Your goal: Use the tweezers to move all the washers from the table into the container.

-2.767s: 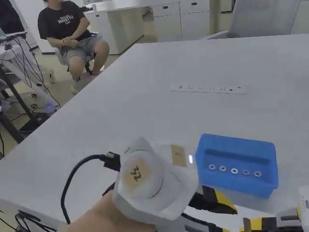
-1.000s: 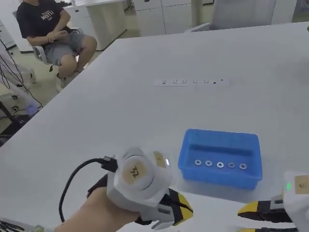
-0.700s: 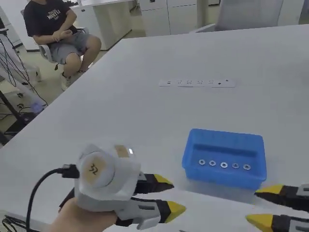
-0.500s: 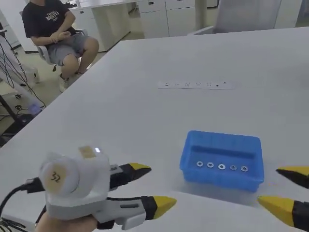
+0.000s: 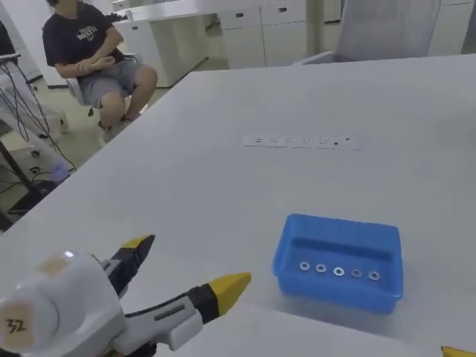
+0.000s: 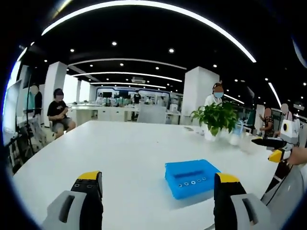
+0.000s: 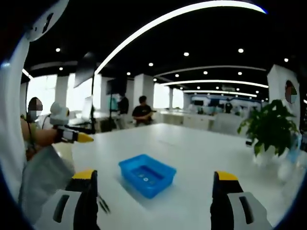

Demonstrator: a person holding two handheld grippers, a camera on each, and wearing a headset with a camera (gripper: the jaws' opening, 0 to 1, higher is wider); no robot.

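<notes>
1. Blue plastic rectangular container [image 5: 335,294] sits on the white table [image 5: 223,171]. Five small silver metal washers [image 5: 338,271] lie in a row on its floor.
2. Left gripper [image 5: 186,262]: yellow-tipped jaws are spread wide with nothing between them. In the left gripper view the container is ahead, nearer the right-hand jaw.
3. Right gripper [image 7: 154,174]: jaws are also spread wide and hold nothing. In the right gripper view the container is ahead, off toward the left-hand jaw. So the container lies between the two grippers, apart from both.
4. Thin dark forked tweezers [image 7: 102,204] (likely; too small to be sure) lie on the table just beside the right gripper's left-hand jaw. The long axis seems to run roughly along the jaws' direction. The right gripper is much the nearer.
5. Judgement: with five washers in the container, the task looks done or nearly so. Any further tweezers pick-up falls to the right gripper, after a small shift toward its left-hand jaw.
6. Flat white power strip [image 5: 301,141] lies beyond the container, well apart.
</notes>
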